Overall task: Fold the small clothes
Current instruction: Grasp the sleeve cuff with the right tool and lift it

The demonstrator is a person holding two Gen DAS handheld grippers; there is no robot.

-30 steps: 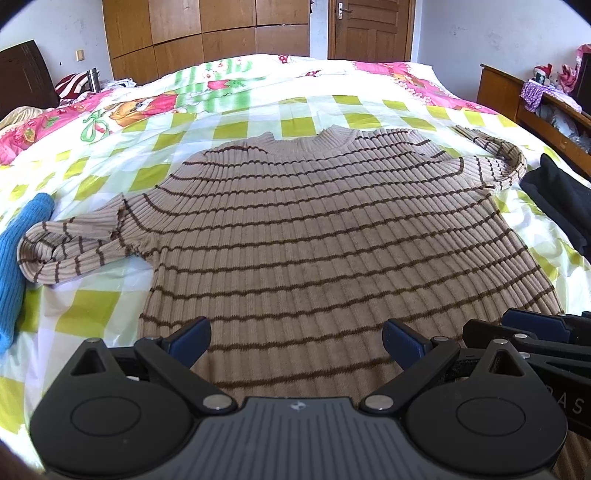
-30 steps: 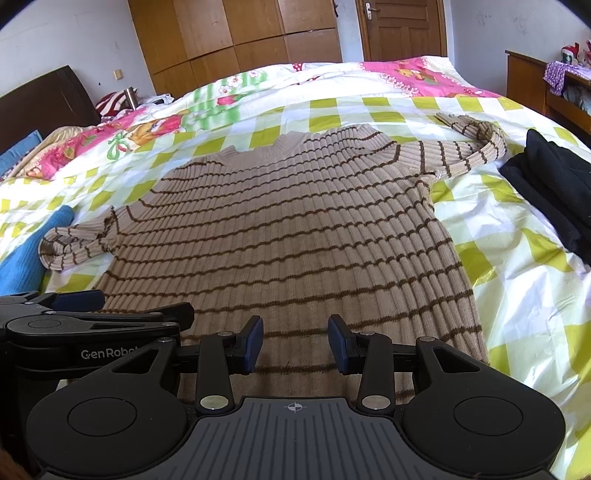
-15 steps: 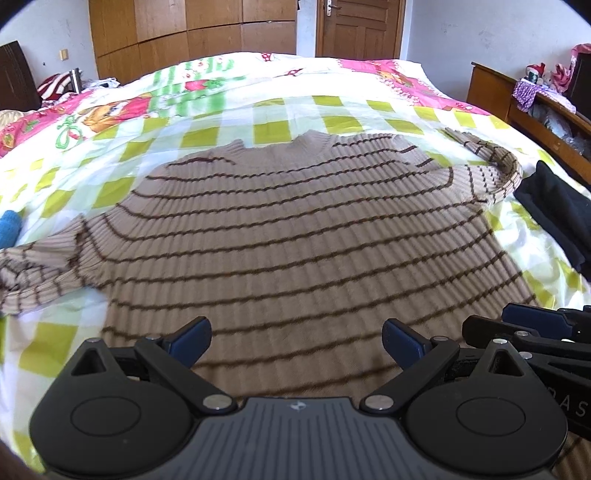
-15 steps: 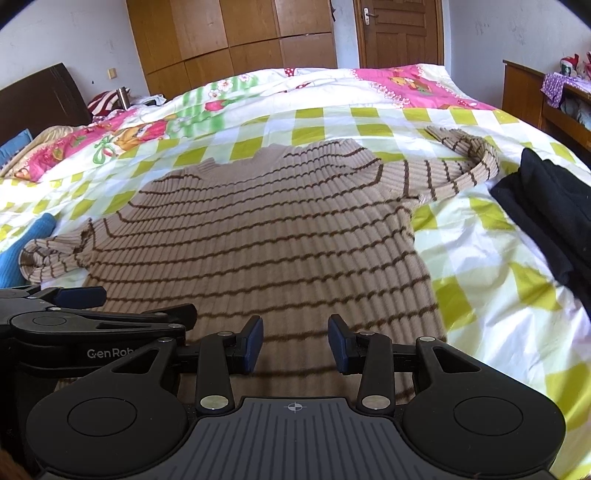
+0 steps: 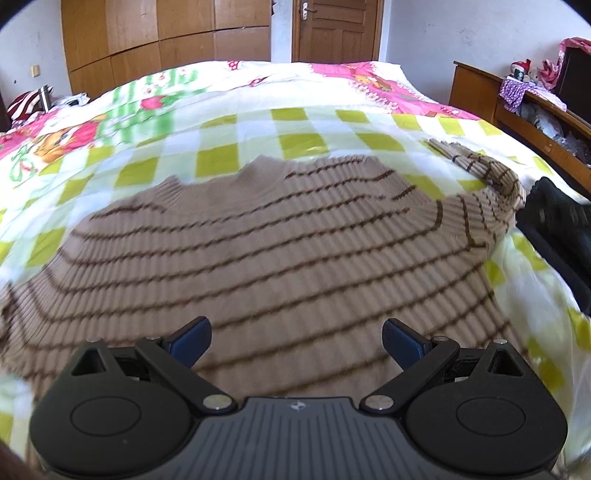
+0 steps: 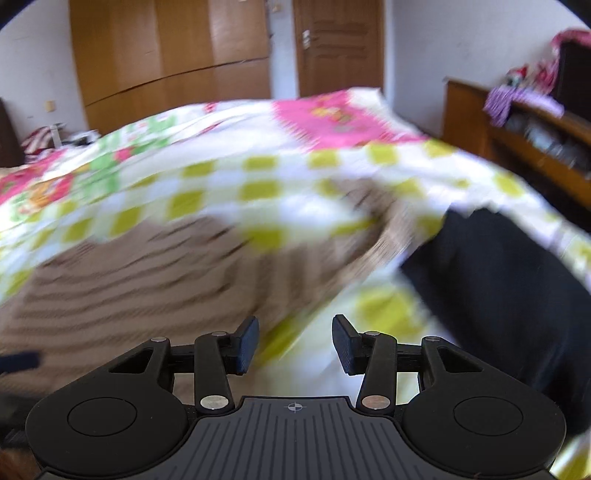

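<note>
A beige ribbed sweater with thin brown stripes [image 5: 266,251] lies spread flat on the checked bedspread [image 5: 303,144], neck away from me, its right sleeve [image 5: 491,177] bent at the far right. My left gripper [image 5: 295,339] is wide open and empty, hovering over the sweater's lower body. The right wrist view is motion-blurred; the sweater [image 6: 147,280] fills its left side. My right gripper [image 6: 293,343] is partly open and empty, over the bedspread just right of the sweater's side edge.
A dark garment [image 6: 495,295] lies on the bed to the right, also in the left wrist view [image 5: 557,221]. A wooden cabinet with clutter [image 5: 517,107] stands beyond the bed's right edge. Wardrobes and a door [image 5: 332,29] line the far wall.
Both grippers have moved forward and to the right. The right gripper has left the sweater's hem and swung toward the right sleeve and dark garment. Its jaws stay partly open.
</note>
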